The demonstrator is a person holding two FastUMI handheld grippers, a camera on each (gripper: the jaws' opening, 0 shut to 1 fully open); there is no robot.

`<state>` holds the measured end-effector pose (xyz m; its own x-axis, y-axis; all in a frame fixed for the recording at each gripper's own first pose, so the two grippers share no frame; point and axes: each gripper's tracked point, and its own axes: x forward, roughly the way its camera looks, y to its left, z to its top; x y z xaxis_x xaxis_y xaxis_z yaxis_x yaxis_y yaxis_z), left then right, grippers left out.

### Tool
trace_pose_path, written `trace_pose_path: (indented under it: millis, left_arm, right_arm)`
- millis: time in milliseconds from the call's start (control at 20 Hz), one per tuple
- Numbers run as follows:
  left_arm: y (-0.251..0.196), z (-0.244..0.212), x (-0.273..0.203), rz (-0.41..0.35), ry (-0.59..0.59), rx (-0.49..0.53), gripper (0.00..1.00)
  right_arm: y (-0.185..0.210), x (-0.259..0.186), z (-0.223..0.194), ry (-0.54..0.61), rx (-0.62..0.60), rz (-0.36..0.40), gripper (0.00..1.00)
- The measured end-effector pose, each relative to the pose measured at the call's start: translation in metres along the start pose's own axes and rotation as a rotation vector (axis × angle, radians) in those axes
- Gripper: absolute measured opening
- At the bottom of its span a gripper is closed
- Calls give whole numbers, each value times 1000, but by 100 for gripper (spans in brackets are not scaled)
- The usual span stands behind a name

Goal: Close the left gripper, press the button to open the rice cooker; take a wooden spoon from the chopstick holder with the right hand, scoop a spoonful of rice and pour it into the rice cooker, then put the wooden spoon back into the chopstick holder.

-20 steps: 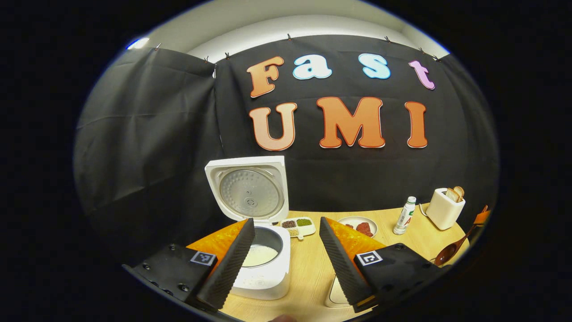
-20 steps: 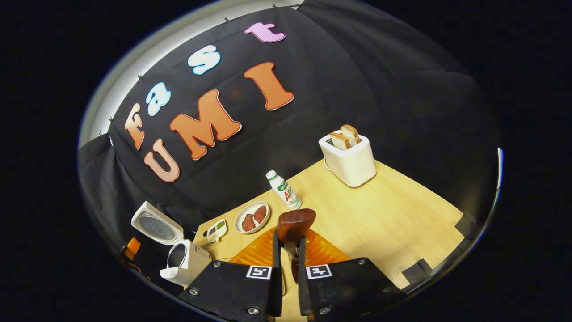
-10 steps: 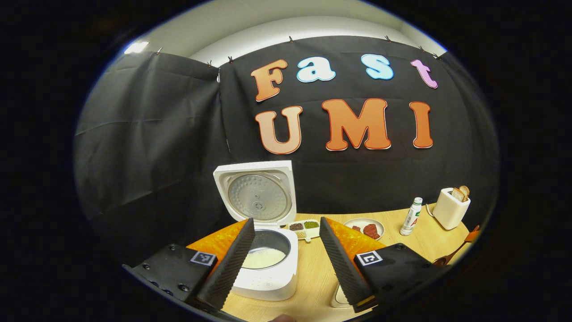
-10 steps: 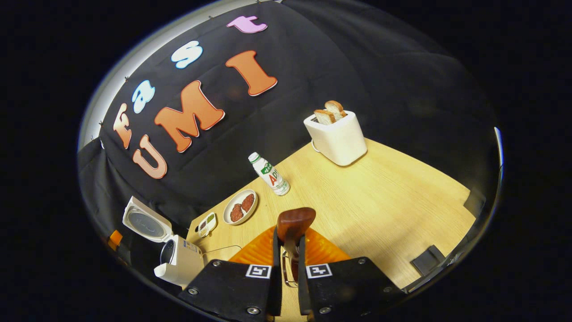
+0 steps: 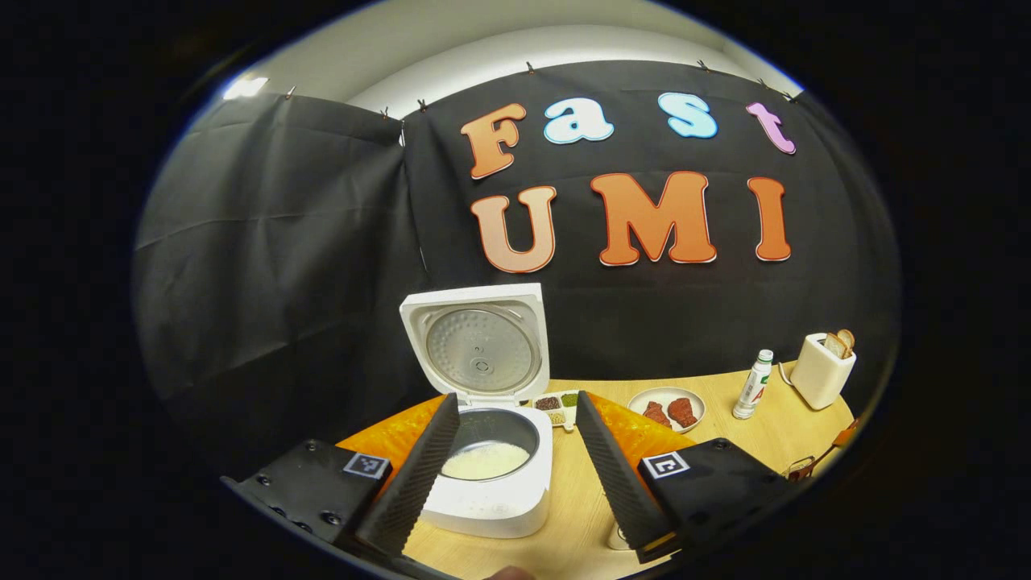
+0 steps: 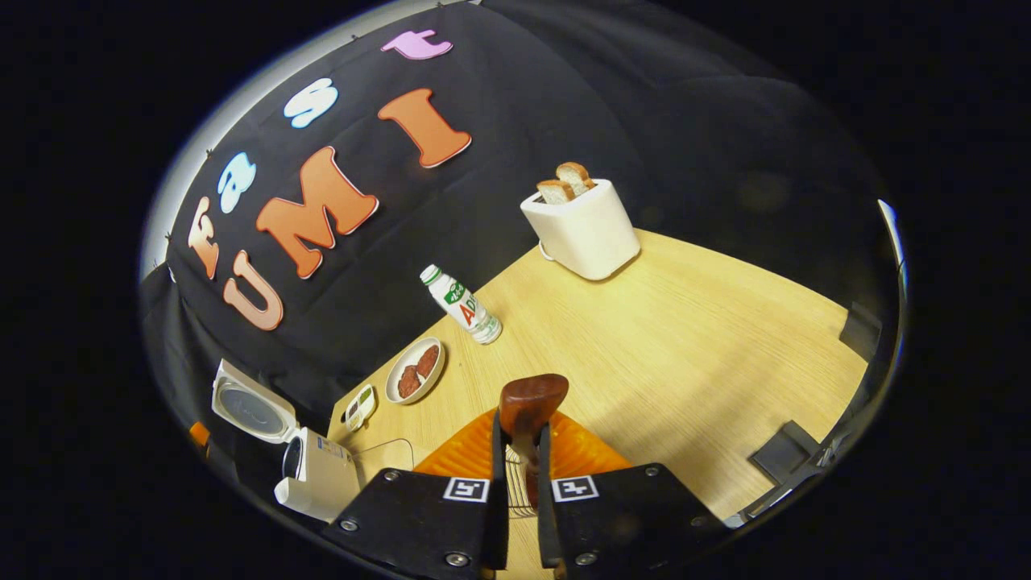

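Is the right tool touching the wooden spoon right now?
Touching: in the right gripper view, the right tool has both fingers pressed on the wooden spoon.

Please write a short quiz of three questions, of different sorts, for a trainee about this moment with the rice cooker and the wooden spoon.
1. True or false: the lid of the rice cooker stands open.
2. What does the right claw hold? A) the bottle B) the wooden spoon C) a slice of toast
3. Fill in: the left claw is ____, its fingers wide apart in front of the cooker.

Key
1. True: the lid is upright, and white rice shows in the pot.
2. B: both fingers press on the wooden spoon; the bottle stands on the table, and the toast sits in the toaster.
3. open
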<state>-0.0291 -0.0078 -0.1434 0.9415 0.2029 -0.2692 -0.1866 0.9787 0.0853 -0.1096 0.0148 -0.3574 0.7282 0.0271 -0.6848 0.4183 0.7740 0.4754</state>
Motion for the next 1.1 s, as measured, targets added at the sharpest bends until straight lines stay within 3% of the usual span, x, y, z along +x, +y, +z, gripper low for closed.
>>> trace_pose_path:
  millis: [300,450,500,550,650,850,1100]
  left_arm:
    - [27,10,12,47,-18,-8,98]
    - [45,25,24,70,-36,-25,98]
    - [43,30,33,76,-41,-35,98]
    - [50,39,39,83,-56,-50,98]
    - [63,57,51,91,-84,-79,98]
    - [84,86,88,88,-104,-129,98]
    - [87,120,159,3,-97,-158,97]
  right_arm:
    - [-10,2,2,16,43,-18,26]
    - [-20,0,5,37,-6,-47,53]
    - [-23,0,10,29,-32,-57,57]
    - [-24,-3,18,19,-60,-66,70]
    - [-25,-9,40,-1,-123,-85,84]
    - [-7,-33,83,-83,-262,-78,93]
    - [43,-72,122,-190,-404,-28,95]
